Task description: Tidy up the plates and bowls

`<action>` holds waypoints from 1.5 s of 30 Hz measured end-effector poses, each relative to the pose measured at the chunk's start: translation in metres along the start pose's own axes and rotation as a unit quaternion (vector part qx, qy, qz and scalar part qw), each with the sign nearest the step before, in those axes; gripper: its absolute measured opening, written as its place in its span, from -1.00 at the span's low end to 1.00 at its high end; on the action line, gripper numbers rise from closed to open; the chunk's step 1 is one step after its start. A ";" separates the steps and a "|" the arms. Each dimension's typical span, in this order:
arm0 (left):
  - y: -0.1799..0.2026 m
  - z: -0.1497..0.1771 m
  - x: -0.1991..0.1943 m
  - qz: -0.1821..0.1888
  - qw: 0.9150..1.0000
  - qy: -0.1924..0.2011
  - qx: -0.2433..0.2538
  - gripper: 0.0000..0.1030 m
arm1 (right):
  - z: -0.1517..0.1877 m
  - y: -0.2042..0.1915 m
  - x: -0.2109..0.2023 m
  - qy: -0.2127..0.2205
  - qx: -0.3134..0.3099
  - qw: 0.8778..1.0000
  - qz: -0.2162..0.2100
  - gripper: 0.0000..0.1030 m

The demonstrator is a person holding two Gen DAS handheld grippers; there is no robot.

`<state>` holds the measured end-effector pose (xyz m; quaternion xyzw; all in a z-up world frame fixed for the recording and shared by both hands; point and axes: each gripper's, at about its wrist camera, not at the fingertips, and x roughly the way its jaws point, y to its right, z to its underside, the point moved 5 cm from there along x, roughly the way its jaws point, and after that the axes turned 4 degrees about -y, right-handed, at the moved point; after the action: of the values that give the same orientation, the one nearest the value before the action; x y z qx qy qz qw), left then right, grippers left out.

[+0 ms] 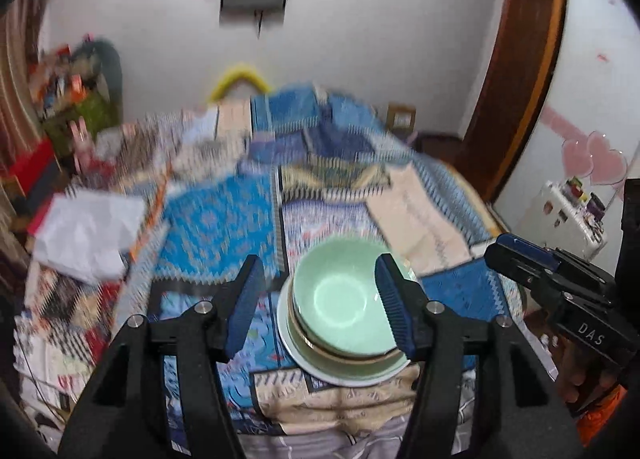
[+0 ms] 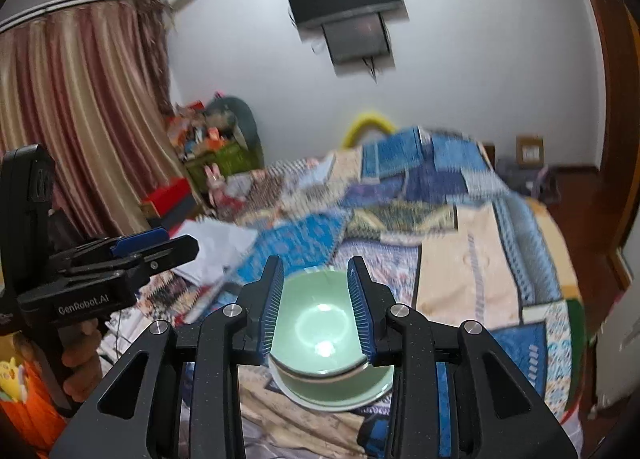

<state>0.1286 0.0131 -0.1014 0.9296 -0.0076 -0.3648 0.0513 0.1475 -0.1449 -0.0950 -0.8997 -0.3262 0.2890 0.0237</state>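
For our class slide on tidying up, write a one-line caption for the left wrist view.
Open left gripper above a green bowl stacked on plates atop a patchwork quilt.

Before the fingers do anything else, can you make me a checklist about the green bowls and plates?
1. Pale green ceramic bowl sits on top of the stack: ok.
2. White round plate is at the bottom: ok.
3. Stack rests on the blue patchwork quilt: ok.
4. Left gripper fingers hold nothing: ok.
5. Right gripper fingers hold nothing: ok.
6. How many dishes are stacked: cannot tell.
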 end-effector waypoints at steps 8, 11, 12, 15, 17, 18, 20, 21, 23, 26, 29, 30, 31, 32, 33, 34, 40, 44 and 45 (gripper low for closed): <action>0.015 -0.011 -0.063 0.000 0.995 0.096 0.018 0.44 | -0.014 -0.023 -0.036 0.062 -0.030 0.998 -0.003 -0.10; 0.019 -0.011 -0.081 -0.003 0.992 0.126 0.023 0.66 | -0.016 -0.028 -0.043 0.076 -0.035 0.996 -0.002 0.20; 0.019 -0.012 -0.086 -0.003 0.991 0.135 0.023 0.73 | -0.016 -0.029 -0.044 0.081 -0.036 0.996 -0.001 0.26; 0.018 -0.011 -0.096 -0.006 0.988 0.153 0.022 0.88 | -0.018 -0.030 -0.047 0.096 -0.038 0.995 0.003 0.47; 0.019 -0.010 -0.102 -0.008 0.986 0.163 0.024 0.94 | -0.020 -0.031 -0.048 0.101 -0.038 0.994 0.004 0.63; 0.019 -0.010 -0.104 -0.010 0.985 0.169 0.026 0.97 | -0.020 -0.032 -0.049 0.105 -0.038 0.994 0.005 0.65; 0.018 -0.009 -0.105 -0.014 0.984 0.176 0.028 0.99 | -0.020 -0.033 -0.051 0.111 -0.040 0.993 0.011 0.71; 0.018 -0.008 -0.107 -0.016 0.983 0.180 0.028 0.99 | -0.020 -0.034 -0.052 0.114 -0.042 0.992 0.015 0.73; 0.017 -0.008 -0.107 -0.013 0.983 0.181 0.026 0.99 | -0.020 -0.035 -0.053 0.120 -0.042 0.992 0.019 0.85; 0.016 -0.007 -0.108 -0.012 0.983 0.182 0.024 0.99 | -0.021 -0.035 -0.057 0.131 -0.039 0.990 0.025 0.94; 0.015 -0.006 -0.108 -0.013 0.983 0.182 0.023 0.99 | -0.021 -0.033 -0.058 0.133 -0.035 0.990 0.024 0.98; 0.015 -0.006 -0.108 -0.012 0.983 0.182 0.023 1.00 | -0.021 -0.032 -0.058 0.133 -0.034 0.990 0.025 0.98; 0.015 -0.006 -0.108 -0.012 0.983 0.182 0.023 0.99 | -0.022 -0.032 -0.058 0.133 -0.033 0.990 0.025 0.99; 0.015 -0.006 -0.109 -0.012 0.983 0.182 0.023 0.99 | -0.021 -0.032 -0.058 0.133 -0.032 0.990 0.027 0.99; 0.015 -0.006 -0.109 -0.011 0.983 0.182 0.021 0.99 | -0.020 -0.032 -0.058 0.133 -0.032 0.990 0.029 0.99; 0.014 -0.005 -0.109 -0.010 0.983 0.182 0.021 1.00 | -0.020 -0.032 -0.058 0.132 -0.033 0.990 0.030 0.99; 0.013 -0.005 -0.109 -0.010 0.983 0.182 0.019 1.00 | -0.017 -0.034 -0.056 0.125 -0.036 0.991 0.030 0.99; 0.012 -0.005 -0.108 -0.010 0.983 0.182 0.017 1.00 | -0.017 -0.034 -0.056 0.122 -0.037 0.991 0.031 0.99; 0.011 -0.005 -0.108 -0.010 0.983 0.182 0.016 1.00 | -0.017 -0.034 -0.056 0.122 -0.037 0.991 0.031 0.99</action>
<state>0.0531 0.0080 -0.0238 0.9812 0.0050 -0.1902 0.0333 0.1020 -0.1492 -0.0449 -0.9381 -0.3034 0.1655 0.0211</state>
